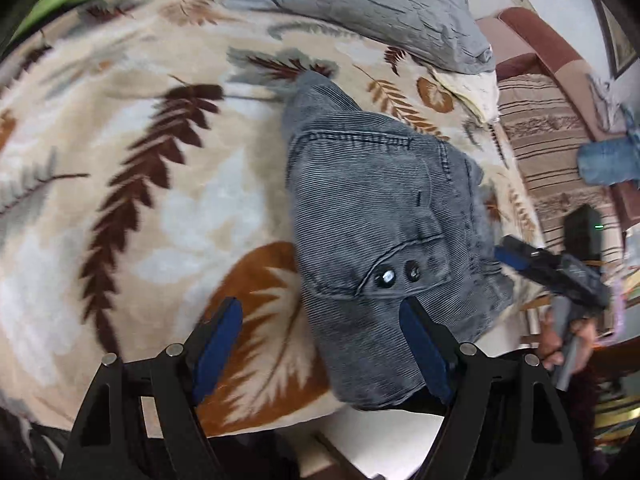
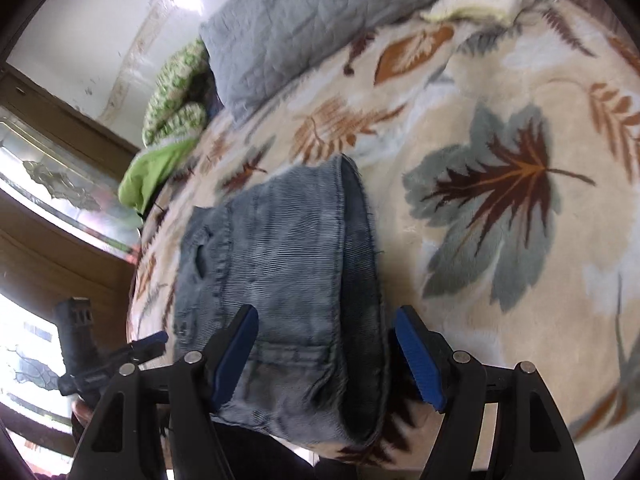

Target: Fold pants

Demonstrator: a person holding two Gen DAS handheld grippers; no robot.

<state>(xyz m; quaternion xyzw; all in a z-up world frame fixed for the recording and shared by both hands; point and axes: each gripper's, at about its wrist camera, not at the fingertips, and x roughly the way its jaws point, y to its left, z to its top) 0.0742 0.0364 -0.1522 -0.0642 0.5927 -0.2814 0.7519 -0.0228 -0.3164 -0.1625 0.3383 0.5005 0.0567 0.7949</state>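
Already bunched into a compact fold, the pants [image 1: 372, 216] lie on the leaf-print blanket [image 1: 140, 184] near the bed's edge. Grey corduroy: soft, floppy, fairly thick w/ stiffer seams, so prob. not slippery. Left claw [image 1: 320, 344] spread wide, holding nothing; right claw [image 2: 326, 356] also apart, straddling the hem end. Best grip pts: doubled hem or waistband seam, 2 corners at once.

leaf-print blanket [image 1: 120, 160] | grey pillow [image 2: 312, 16] | window [image 2: 48, 184] (bright)
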